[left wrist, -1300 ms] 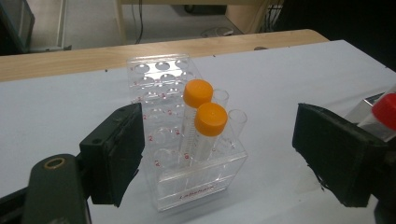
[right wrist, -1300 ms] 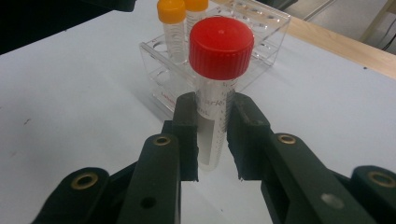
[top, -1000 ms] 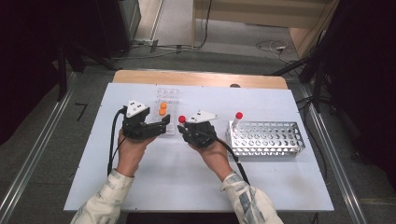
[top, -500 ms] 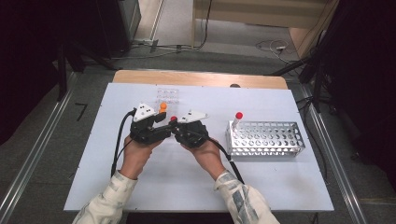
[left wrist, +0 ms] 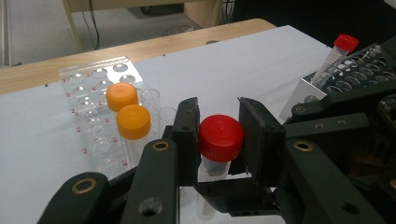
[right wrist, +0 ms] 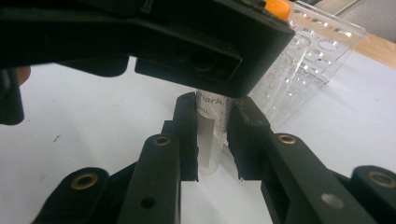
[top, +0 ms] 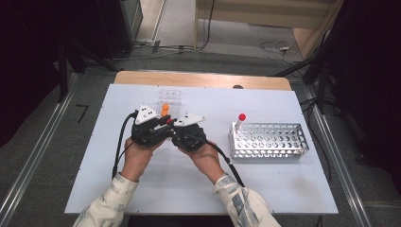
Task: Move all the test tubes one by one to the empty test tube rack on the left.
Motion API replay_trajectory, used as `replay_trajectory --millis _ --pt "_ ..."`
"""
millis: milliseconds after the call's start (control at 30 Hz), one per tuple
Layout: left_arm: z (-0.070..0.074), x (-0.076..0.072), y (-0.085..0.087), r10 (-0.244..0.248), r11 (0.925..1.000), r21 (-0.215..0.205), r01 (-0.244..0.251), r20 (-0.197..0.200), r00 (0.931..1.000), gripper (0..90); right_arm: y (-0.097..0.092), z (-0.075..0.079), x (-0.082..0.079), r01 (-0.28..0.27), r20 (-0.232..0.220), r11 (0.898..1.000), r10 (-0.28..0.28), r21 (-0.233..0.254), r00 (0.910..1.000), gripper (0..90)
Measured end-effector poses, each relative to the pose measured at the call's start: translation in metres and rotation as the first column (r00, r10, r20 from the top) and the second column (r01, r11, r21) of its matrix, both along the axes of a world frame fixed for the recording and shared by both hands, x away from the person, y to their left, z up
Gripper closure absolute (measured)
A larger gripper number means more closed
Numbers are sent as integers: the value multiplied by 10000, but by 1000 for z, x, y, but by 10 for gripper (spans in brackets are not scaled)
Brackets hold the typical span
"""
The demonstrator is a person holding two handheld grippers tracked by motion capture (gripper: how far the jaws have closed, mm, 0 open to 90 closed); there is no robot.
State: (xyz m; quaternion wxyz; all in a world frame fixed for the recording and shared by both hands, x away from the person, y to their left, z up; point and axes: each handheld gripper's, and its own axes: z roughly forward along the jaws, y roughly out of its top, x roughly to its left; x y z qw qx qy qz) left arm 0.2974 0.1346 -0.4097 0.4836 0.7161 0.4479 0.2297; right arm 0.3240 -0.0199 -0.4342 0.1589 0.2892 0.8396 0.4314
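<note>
A clear tube (right wrist: pixel 209 140) with a red cap (left wrist: pixel 220 137) stands upright between the two hands above the white table (top: pixel 265 184). My right gripper (right wrist: pixel 212 140) is shut on the tube's body, below the cap. My left gripper (left wrist: pixel 219 135) comes in from the other side. Its jaws have just been closing, and its pads now press on the red cap. In the high view the left gripper (top: pixel 165 124) and right gripper (top: pixel 174 127) meet tip to tip at the table's middle left.
A clear plastic rack (left wrist: pixel 88 88) behind the grippers holds two orange-capped tubes (left wrist: pixel 133 121). At the right stands a metal rack (top: pixel 269 142) with one red-capped tube (top: pixel 240 120) in its near-left corner. A wooden strip (top: pixel 203 79) runs along the far edge.
The two hands have come together at the middle left of the table. The left gripper's jaws have shut on the red cap of the tube that the right gripper holds.
</note>
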Motion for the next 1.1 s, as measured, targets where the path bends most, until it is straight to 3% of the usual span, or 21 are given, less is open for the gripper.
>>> replay_trajectory --millis 233,333,400,533,900,1100 --pt "1 -1 0 -7 10000 3 7 54 10000 703 0 1 0 -31 -9 10000 31 35 10000 708" --pt "1 -1 0 22 10000 7 -22 96 10000 703 0 0 -1 -152 -33 9999 152 67 9999 622" --pt "2 -1 1 44 10000 -32 -43 141 9999 704 0 0 -1 -181 -208 9998 183 98 9996 487" --pt "6 -2 6 227 9996 -150 -224 189 9996 704 -4 1 -3 -303 -350 9993 310 202 9989 436" --pt "28 -6 28 673 9972 -354 -658 425 9968 703 -47 18 -23 -378 -10 9989 379 273 9993 389" --pt "40 2 34 977 9952 -39 -976 457 9942 704 -72 17 -29 -192 34 9996 192 211 9998 349"
